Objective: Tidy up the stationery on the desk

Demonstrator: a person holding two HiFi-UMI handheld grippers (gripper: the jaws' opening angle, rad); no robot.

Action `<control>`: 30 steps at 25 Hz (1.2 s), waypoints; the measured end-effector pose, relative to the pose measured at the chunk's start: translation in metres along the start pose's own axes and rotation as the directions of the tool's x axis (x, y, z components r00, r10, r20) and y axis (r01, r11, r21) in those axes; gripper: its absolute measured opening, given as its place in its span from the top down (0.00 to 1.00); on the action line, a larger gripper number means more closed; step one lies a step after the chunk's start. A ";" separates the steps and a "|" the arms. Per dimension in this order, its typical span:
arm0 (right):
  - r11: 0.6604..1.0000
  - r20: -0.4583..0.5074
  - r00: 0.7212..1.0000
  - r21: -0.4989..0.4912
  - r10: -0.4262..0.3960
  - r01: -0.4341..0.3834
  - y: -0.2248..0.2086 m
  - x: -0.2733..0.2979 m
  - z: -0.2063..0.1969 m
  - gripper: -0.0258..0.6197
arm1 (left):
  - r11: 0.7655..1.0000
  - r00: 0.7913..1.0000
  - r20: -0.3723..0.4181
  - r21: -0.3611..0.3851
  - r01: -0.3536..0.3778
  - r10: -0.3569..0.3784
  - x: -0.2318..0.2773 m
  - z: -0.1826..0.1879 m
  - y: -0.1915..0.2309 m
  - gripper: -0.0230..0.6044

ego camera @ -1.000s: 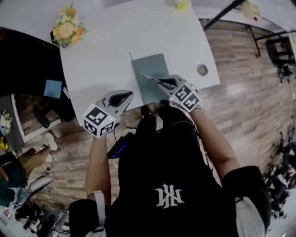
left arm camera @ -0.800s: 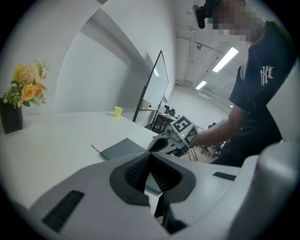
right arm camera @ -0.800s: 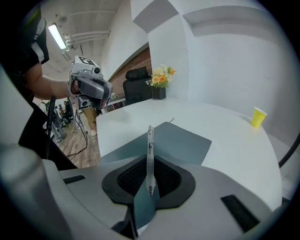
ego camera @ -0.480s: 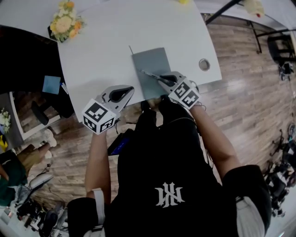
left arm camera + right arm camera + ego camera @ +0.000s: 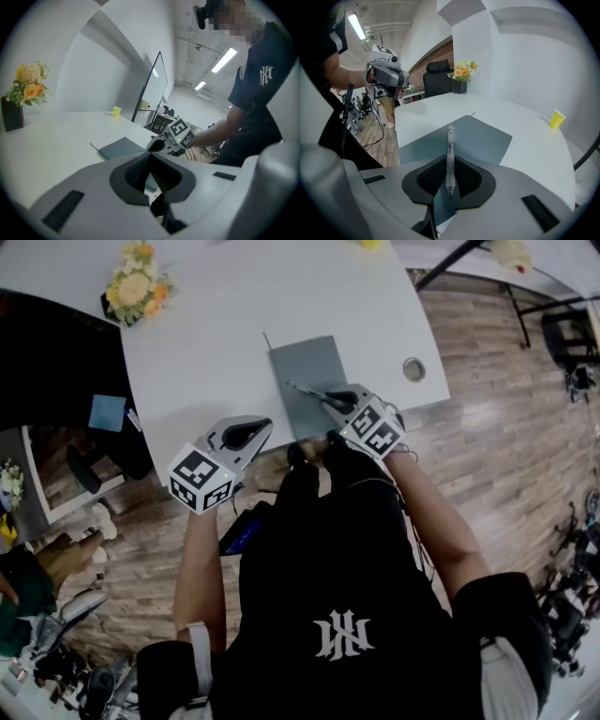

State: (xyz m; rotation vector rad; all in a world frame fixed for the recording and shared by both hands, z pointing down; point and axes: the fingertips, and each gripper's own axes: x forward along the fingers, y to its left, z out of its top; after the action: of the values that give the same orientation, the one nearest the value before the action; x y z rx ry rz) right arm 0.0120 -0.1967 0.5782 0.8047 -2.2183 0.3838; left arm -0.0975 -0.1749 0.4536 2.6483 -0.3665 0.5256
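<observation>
A grey notebook (image 5: pixel 305 371) lies closed on the white desk (image 5: pixel 216 334), close to its front edge. My right gripper (image 5: pixel 330 401) hovers over the notebook's near right part, shut on a slim clear pen (image 5: pixel 305 390) that points out to the left. In the right gripper view the pen (image 5: pixel 450 154) stands pinched between the pads above the notebook (image 5: pixel 480 136). My left gripper (image 5: pixel 251 430) is shut with nothing in it, at the desk's front edge left of the notebook. Its closed jaws (image 5: pixel 151 174) face the notebook (image 5: pixel 119 148) and the right gripper (image 5: pixel 174 137).
A vase of yellow and orange flowers (image 5: pixel 138 287) stands at the desk's far left corner. A small yellow cup (image 5: pixel 556 118) sits at the far side. A round metal piece (image 5: pixel 413 369) lies near the right edge. A black chair and wooden floor surround the desk.
The right gripper has turned very slightly with the pen still in it. The left gripper stays where it was.
</observation>
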 end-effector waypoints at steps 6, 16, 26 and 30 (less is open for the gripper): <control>0.999 -0.007 1.000 -0.030 -0.010 0.010 0.000 0.002 -0.002 0.85 | 1.000 1.000 0.021 0.008 -0.009 0.009 -0.006 0.004 -0.004 0.96; 0.999 0.137 0.989 0.005 -0.049 0.049 -0.019 -0.030 0.033 0.80 | 0.996 0.995 0.081 0.063 -0.056 0.051 -0.035 0.031 -0.005 0.96; 0.994 0.664 0.746 0.106 -0.050 -0.028 -0.014 -0.184 0.171 0.86 | 0.993 0.987 0.151 0.099 -0.060 0.045 -0.044 0.053 -0.016 0.96; 0.988 0.729 0.679 0.022 0.087 -0.150 0.012 -0.225 0.190 0.88 | 0.993 0.976 0.215 0.098 -0.071 0.048 -0.050 0.074 -0.037 0.96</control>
State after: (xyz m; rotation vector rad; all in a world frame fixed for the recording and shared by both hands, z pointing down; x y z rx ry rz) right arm 0.0218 -0.1831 0.2842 0.9741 -3.0365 0.2281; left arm -0.1078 -0.1665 0.3579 2.8120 -0.4958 0.2872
